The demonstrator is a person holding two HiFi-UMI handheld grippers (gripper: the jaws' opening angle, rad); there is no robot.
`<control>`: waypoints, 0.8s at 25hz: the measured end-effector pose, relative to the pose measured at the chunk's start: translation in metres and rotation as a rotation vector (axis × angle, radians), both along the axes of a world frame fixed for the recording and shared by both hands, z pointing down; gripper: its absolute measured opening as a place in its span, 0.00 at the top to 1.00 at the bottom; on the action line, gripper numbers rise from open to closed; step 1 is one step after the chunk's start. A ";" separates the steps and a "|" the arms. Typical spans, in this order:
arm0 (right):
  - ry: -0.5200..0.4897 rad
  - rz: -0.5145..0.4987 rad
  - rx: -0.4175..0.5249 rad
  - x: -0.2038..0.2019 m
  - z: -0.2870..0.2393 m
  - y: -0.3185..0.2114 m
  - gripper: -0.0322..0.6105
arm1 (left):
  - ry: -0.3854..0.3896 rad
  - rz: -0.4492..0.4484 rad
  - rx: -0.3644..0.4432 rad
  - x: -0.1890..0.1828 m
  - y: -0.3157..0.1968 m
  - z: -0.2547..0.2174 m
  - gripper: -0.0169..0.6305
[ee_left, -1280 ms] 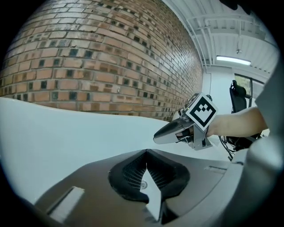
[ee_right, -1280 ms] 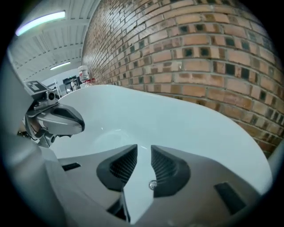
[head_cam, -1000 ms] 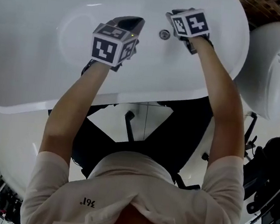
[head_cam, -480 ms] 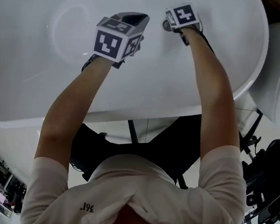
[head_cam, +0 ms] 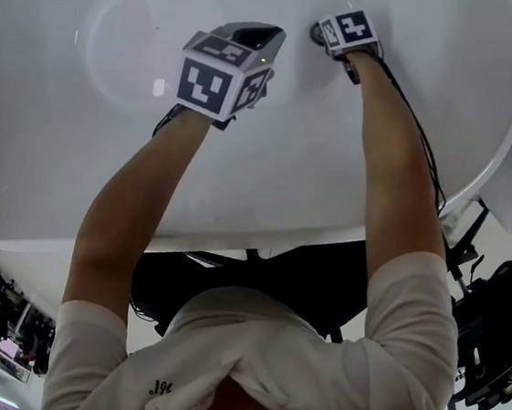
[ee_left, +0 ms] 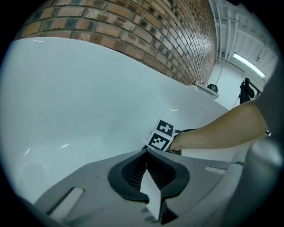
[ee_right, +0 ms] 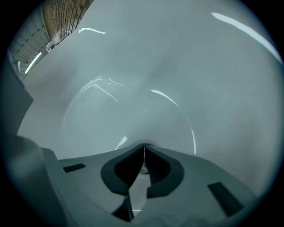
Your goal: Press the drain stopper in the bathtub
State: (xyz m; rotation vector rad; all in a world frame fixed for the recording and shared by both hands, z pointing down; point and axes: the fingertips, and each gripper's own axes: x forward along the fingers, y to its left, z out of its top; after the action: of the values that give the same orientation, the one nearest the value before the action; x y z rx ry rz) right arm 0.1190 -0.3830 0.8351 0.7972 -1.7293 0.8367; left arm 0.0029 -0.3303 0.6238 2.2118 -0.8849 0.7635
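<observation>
Brick wall (ee_left: 146, 31) runs behind; a lit strip light (ee_left: 248, 64) glows on the white ceiling beyond

The bathtub (head_cam: 77, 161) is plain glossy white, reading pale blue-grey in the gripper views. The left marker cube (head_cam: 213, 80) and the right marker cube (head_cam: 350, 28) carry black square patterns on white faces. The left gripper (ee_left: 145, 151) and the right gripper (ee_right: 143, 147) are light grey with black ribbed pads. The far brick wall (ee_left: 146, 26) is reddish brown, some bricks dark, with pale mortar. The person's T-shirt (head_cam: 257, 356) is cream with small dark print. The drain stopper (head_cam: 316, 33) looks silvery
</observation>
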 end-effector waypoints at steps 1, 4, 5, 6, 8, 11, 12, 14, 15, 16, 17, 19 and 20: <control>-0.008 -0.007 -0.010 -0.001 0.002 0.003 0.94 | 0.005 0.002 -0.008 0.002 0.003 0.002 0.97; 0.011 -0.054 -0.023 -0.001 0.010 0.011 0.94 | 0.016 -0.006 -0.034 0.001 0.009 0.007 0.97; 0.029 -0.069 -0.027 0.001 0.014 0.014 0.94 | 0.016 -0.007 -0.039 0.001 0.010 0.007 0.97; 0.047 -0.079 -0.030 0.003 0.018 0.017 0.94 | 0.017 -0.007 -0.042 0.001 0.010 0.008 0.97; 0.067 -0.087 -0.028 0.007 0.023 0.019 0.95 | 0.019 -0.013 -0.049 0.001 0.011 0.008 0.97; 0.055 -0.092 -0.040 0.007 0.023 0.019 0.95 | 0.022 -0.027 -0.074 0.000 0.013 0.016 0.97; 0.052 -0.103 -0.041 0.005 0.022 0.019 0.95 | 0.021 -0.028 -0.086 0.000 0.015 0.019 0.97; 0.045 -0.134 -0.035 -0.002 0.020 0.021 0.95 | 0.014 -0.023 -0.109 0.000 0.020 0.026 0.97; 0.040 -0.145 -0.037 -0.006 0.019 0.023 0.95 | 0.008 -0.017 -0.117 0.000 0.023 0.028 0.97; 0.035 -0.151 -0.042 -0.009 0.019 0.025 0.94 | 0.001 -0.011 -0.124 0.001 0.025 0.030 0.97; 0.032 -0.156 -0.045 -0.011 0.020 0.027 0.94 | -0.007 -0.003 -0.131 0.002 0.028 0.033 0.97; 0.048 -0.154 -0.039 -0.013 0.024 0.028 0.94 | -0.020 0.012 -0.146 0.003 0.034 0.037 0.97; 0.071 -0.146 -0.039 -0.013 0.027 0.030 0.94 | -0.025 0.018 -0.154 0.003 0.037 0.040 0.97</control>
State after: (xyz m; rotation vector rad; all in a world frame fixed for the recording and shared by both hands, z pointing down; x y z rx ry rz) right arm 0.1060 -0.3533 0.8619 0.6582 -1.6816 0.7320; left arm 0.0060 -0.2931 0.6635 2.0816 -0.7918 0.8410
